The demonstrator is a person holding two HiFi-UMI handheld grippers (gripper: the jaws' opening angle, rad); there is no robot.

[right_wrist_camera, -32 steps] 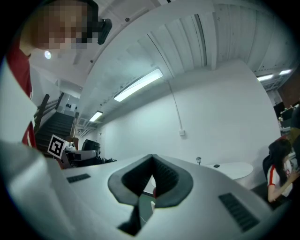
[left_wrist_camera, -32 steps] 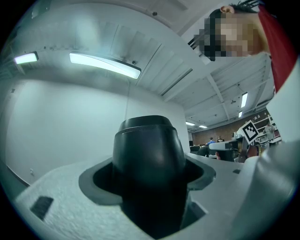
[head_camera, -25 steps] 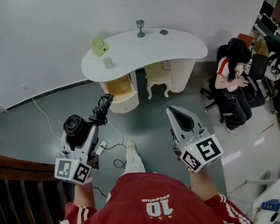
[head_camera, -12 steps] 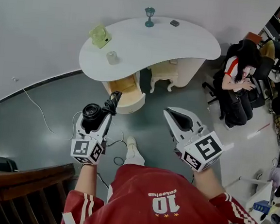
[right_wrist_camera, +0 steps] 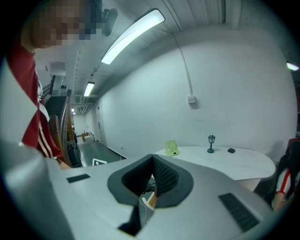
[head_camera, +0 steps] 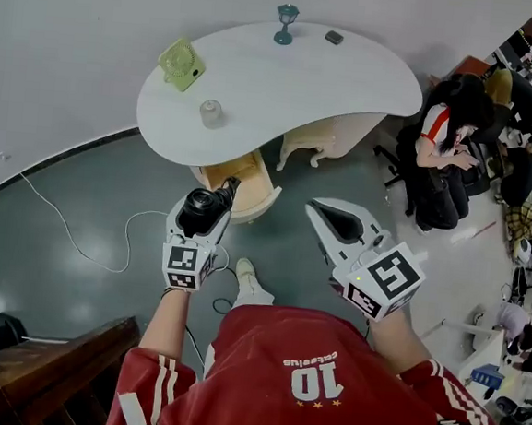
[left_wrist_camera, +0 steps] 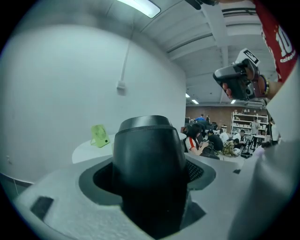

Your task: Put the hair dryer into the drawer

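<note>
My left gripper [head_camera: 210, 219] is shut on the black hair dryer [head_camera: 201, 212], whose round barrel end faces up at me. In the left gripper view the hair dryer [left_wrist_camera: 150, 159] fills the space between the jaws. Just beyond it, an open drawer [head_camera: 240, 175] with a wooden inside sticks out from under the white curved table [head_camera: 333, 79]. A dark cord [head_camera: 227, 190] hangs from the dryer toward the drawer. My right gripper [head_camera: 326, 217] is held to the right at about the same height, shut, with nothing in it.
On the table stand a green fan [head_camera: 181, 63], a glass cup [head_camera: 210, 112], a small teal lamp [head_camera: 285, 22] and a dark small object [head_camera: 333, 37]. A cream stool [head_camera: 311, 139] sits under the table. A person [head_camera: 444, 139] sits at the right. A white cable [head_camera: 87, 247] runs over the floor.
The table and drawer have come closer. My left gripper has carried the hair dryer to the right, up to the open drawer's front. The right gripper has barely shifted.
</note>
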